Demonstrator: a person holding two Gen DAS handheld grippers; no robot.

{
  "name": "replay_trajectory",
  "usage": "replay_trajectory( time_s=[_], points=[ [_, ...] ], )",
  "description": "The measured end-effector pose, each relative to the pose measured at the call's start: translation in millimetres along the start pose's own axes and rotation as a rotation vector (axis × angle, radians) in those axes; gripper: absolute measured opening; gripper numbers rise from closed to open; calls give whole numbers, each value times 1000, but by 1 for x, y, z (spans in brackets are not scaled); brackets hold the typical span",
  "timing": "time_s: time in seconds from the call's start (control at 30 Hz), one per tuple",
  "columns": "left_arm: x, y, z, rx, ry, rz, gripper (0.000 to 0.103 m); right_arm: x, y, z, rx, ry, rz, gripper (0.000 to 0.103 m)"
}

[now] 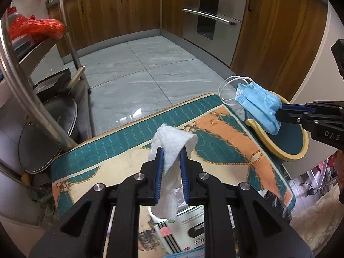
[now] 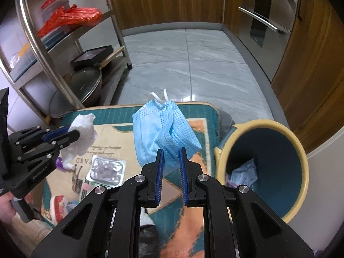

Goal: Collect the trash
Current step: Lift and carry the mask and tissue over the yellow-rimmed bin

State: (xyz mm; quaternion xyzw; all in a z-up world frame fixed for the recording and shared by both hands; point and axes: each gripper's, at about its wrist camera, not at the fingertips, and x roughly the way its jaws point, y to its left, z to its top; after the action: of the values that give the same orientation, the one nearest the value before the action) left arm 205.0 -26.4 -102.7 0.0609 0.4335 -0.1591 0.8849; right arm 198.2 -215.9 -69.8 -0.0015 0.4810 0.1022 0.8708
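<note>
Pinching tissue and mask between separate jaws.

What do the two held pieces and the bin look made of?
Tissue: soft white paper, embossed and crumpled.
Mask: light blue non-woven fabric, pleated and dotted, with white elastic loops.
Bin: probably plastic, smooth cream rim, dark blue inside.

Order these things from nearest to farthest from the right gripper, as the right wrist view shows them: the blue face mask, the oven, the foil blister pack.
1. The blue face mask: clamped in the right gripper.
2. The foil blister pack: lower left, lying on the patterned mat.
3. The oven: upper right, across the floor.
</note>
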Motion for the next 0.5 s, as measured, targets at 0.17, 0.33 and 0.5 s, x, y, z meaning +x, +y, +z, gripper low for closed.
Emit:
replay_trajectory(
  time_s=[0.17, 0.33, 0.5],
  points=[
    [0, -22, 6, 30, -15, -20, 15, -10, -15, -2, 15, -10, -13, 16],
    [1, -41, 12, 53, -23, -36, 15, -25, -27, -4, 18, -30, -34, 16],
    [-1, -65, 17, 83, -38, -54, 15, -56, -48, -8, 67, -66, -72, 16]
  ],
)
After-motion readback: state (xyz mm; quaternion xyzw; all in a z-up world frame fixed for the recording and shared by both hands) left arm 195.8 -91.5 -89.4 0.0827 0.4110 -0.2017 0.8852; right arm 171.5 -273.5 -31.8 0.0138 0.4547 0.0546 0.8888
